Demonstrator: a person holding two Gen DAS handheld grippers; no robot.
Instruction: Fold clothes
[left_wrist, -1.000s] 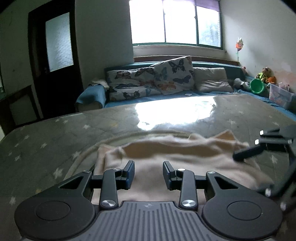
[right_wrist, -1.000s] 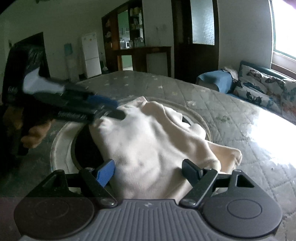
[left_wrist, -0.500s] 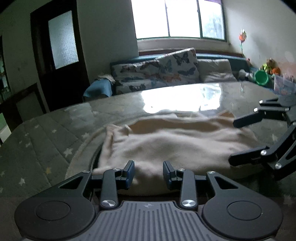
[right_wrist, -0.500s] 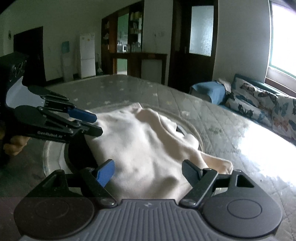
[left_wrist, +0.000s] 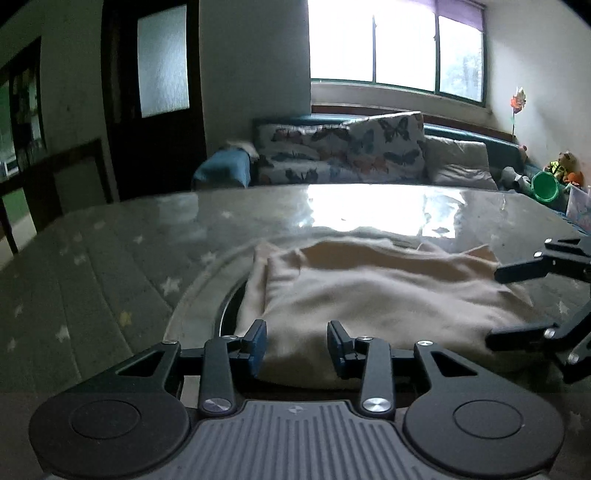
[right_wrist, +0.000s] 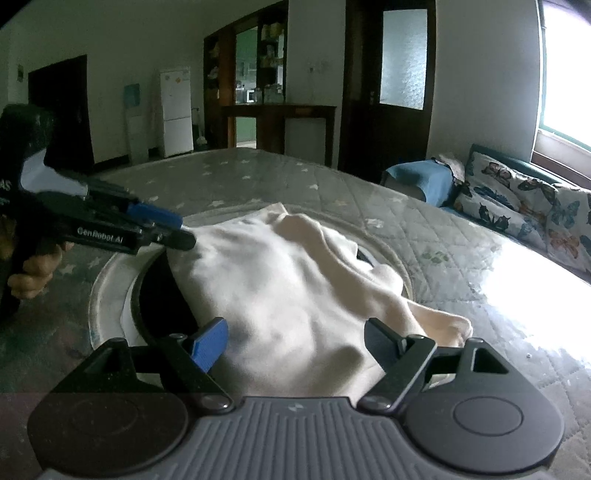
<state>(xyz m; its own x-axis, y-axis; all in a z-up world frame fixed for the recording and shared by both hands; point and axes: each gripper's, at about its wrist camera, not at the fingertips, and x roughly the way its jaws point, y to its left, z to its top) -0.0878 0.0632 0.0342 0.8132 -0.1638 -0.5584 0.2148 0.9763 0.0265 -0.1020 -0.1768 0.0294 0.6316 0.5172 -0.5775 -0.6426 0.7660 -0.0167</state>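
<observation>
So the work surface here is a big table (right_wrist: 258, 173) under a grey star-print quilted cover, with a round glass turntable ring (right_wrist: 107, 280) in the middle. Nearest the right wrist camera, the right gripper (right_wrist: 295, 341) has its jaws spread wide, with cream fabric lying between them but neither pad pressing on it. Same deal on the other side: the left gripper (left_wrist: 296, 345) is partway apart and its jaws are opening, with the near hem of the cloth sitting in the gap, not pinched.

The cream garment (right_wrist: 288, 280) is lumped across the turntable's centre. It's rumpled, with one end trailing off toward the shiny right side. Further back there's a butterfly-print cushion (left_wrist: 384, 147) on a sofa, and a bright window (left_wrist: 395, 44) behind it.

What could go wrong, in my opinion: if either one closes now it probably grabs several layers at once, since the cloth is bunched, and the fold comes out crooked. The turntable may also spin under a sideways pull and drag the garment off-centre. And with window glare washing out the far edge, it's easy to misjudge where the hem actually ends.
</observation>
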